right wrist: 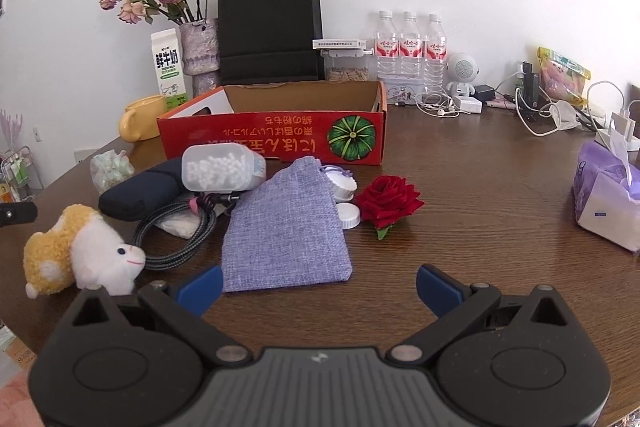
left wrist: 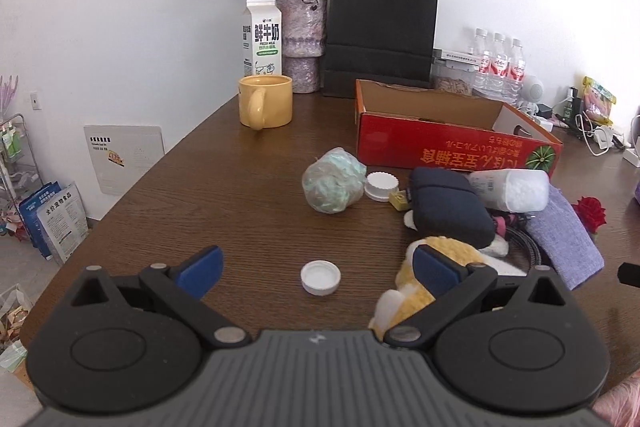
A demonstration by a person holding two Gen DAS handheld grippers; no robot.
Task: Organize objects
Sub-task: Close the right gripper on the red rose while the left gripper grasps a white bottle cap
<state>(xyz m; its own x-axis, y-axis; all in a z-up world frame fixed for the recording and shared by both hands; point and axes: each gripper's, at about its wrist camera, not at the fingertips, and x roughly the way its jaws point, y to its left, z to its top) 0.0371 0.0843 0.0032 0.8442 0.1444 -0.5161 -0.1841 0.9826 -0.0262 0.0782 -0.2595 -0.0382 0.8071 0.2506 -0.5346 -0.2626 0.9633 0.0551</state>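
An open red cardboard box (left wrist: 452, 143) (right wrist: 276, 137) stands at the back of the brown table. In front of it lies a pile: a navy case (left wrist: 448, 207) (right wrist: 136, 191), a clear tub of cotton swabs (left wrist: 516, 187) (right wrist: 220, 167), a purple cloth pouch (right wrist: 284, 227) (left wrist: 568, 239), a plush sheep (right wrist: 84, 251) (left wrist: 436, 267), a braided cable (right wrist: 176, 239), a red rose (right wrist: 388, 201), a pale green bundle (left wrist: 334, 181). A white cap (left wrist: 321, 277) lies between my left gripper's (left wrist: 320, 267) open jaws. My right gripper (right wrist: 320, 287) is open and empty just before the pouch.
A yellow mug (left wrist: 264, 101), milk carton (left wrist: 262, 37), vase of dried roses (left wrist: 300, 43) and black paper bag (left wrist: 380, 31) stand at the back. Water bottles (right wrist: 410, 47), chargers and cables (right wrist: 532, 107) sit back right. A tissue pack (right wrist: 608, 199) lies at the right.
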